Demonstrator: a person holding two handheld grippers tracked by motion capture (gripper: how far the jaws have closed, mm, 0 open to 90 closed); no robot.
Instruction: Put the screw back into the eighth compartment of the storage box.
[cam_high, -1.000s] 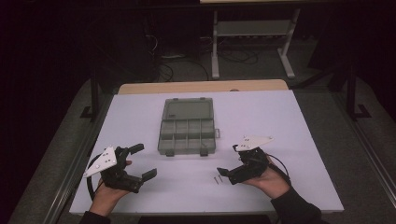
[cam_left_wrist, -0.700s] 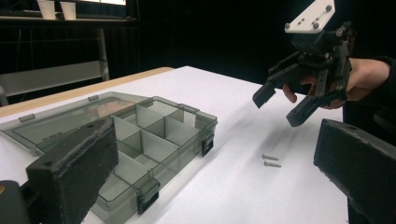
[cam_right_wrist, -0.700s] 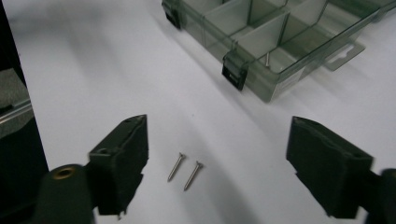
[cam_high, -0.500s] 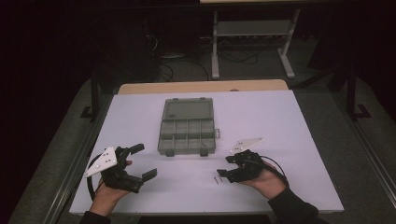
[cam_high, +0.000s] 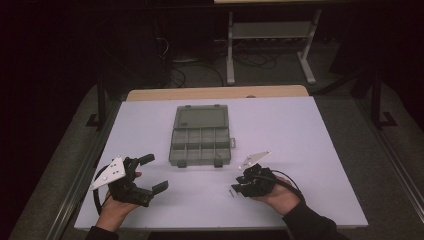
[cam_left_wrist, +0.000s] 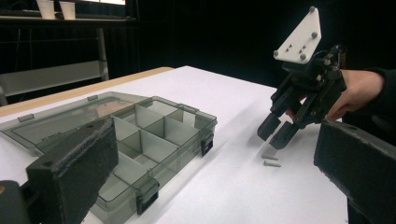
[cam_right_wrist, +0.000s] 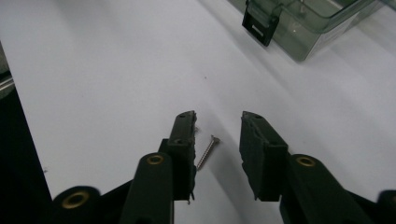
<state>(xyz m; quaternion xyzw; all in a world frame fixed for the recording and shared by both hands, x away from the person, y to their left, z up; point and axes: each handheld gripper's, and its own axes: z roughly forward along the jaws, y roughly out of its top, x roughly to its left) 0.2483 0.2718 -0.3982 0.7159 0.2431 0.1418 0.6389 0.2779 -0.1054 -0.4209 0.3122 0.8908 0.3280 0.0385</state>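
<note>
Steel, tiny and slippery, the screw (cam_right_wrist: 207, 151) lay flat on the white table (cam_high: 300, 130) between the right gripper (cam_right_wrist: 217, 135)'s part-open, empty jaws (a second screw (cam_left_wrist: 269, 157) beside it); pinching mid-shank looked safest. Left gripper (cam_high: 152, 172) hovered wide open.

right gripper (cam_high: 235, 188) over screw (cam_high: 232, 192) (jaws apart)

The left gripper (cam_high: 152, 174) sits at the lower left of the high view, jaws spread wide, held level. The right gripper (cam_high: 236, 187), lower centre-right, tilts downward with its jaws parted narrowly, tips close to the surface.
</note>
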